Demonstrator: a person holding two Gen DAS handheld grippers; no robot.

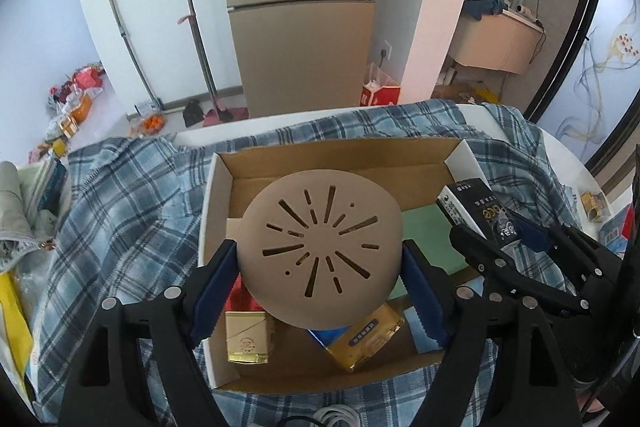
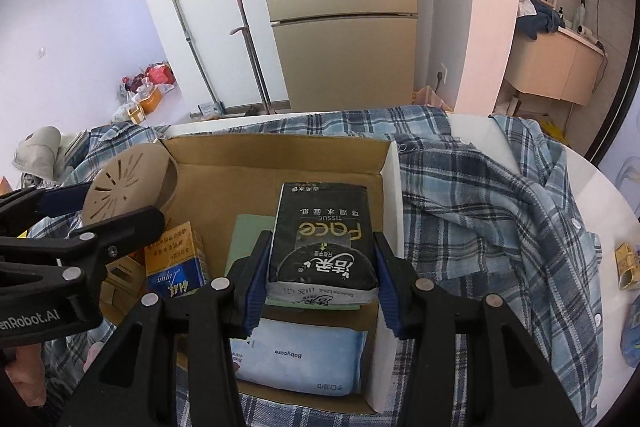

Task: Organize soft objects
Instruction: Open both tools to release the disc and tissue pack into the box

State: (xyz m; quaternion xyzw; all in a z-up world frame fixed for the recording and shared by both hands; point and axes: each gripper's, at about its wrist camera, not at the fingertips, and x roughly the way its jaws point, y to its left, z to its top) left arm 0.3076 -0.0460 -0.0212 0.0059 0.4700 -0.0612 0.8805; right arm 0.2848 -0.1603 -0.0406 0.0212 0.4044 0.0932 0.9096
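Left wrist view
Left gripper (image 1: 320,283): a round tan pad with slits (image 1: 320,247) is being clamped between the blue pads, above the cardboard box (image 1: 212,227).
Right gripper (image 1: 516,247): a black tissue pack (image 1: 476,211) is being gripped over the right side of the box.
Box contents: a gold-and-red pack (image 1: 246,337) at near left and a gold pack (image 1: 368,337) at near centre are being partly hidden by the pad; a green sheet (image 1: 432,239) is lying at the right.
Surroundings: the box is being carried on a plaid shirt (image 1: 120,211).

Right wrist view
Right gripper (image 2: 322,283): the tissue pack (image 2: 320,239) is being squeezed at its near end, above the green sheet (image 2: 248,239) and a pale blue wipes pack (image 2: 300,359).
Left gripper (image 2: 124,211): the tan pad (image 2: 120,191) is being held at the far left.

Risks: the soft tissue pack may be crushed or may slip from an end-only grip; the two grippers may collide, being close over one box; the pad may land on the packs below and tilt.

Counts: two grippers, one box, one tan pad, one black tissue pack, one wipes pack, one green sheet, one shirt.
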